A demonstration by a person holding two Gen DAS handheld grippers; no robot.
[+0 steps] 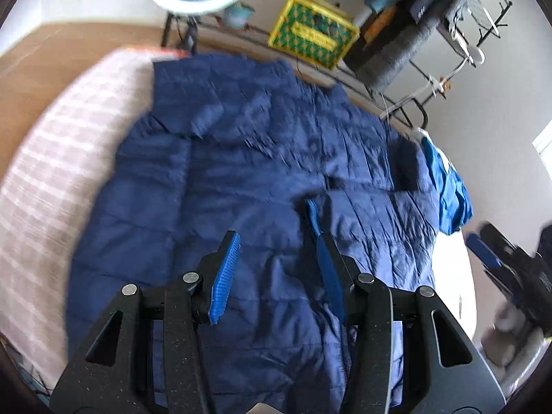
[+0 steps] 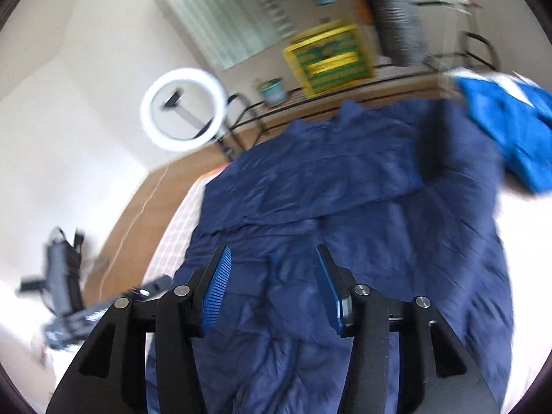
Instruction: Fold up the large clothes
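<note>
My left gripper (image 1: 272, 238) hangs with its blue ribbed pads spread apart and nothing between them, just above the near part of the dark navy quilted puffer jacket (image 1: 241, 172); my right gripper (image 2: 270, 252) hangs the same way, jaws parted and empty, over the jacket's lower panels. The jacket lies spread flat on the pale pink checked bed cover (image 1: 51, 179), its long axis running away from me, collar end toward the far edge of the bed. In the right wrist view one sleeve (image 2: 310, 179) is folded across the body. To the jacket's left a broad strip of bare cover shows. At its far right corner a bright blue crumpled garment (image 1: 452, 189) lies touching it. Beyond the bed are wooden floor, a white ring light (image 2: 184, 110), and a yellow-and-green plastic crate (image 1: 312, 32) near a black metal rack (image 1: 465, 34). Both views are blurred.
</note>
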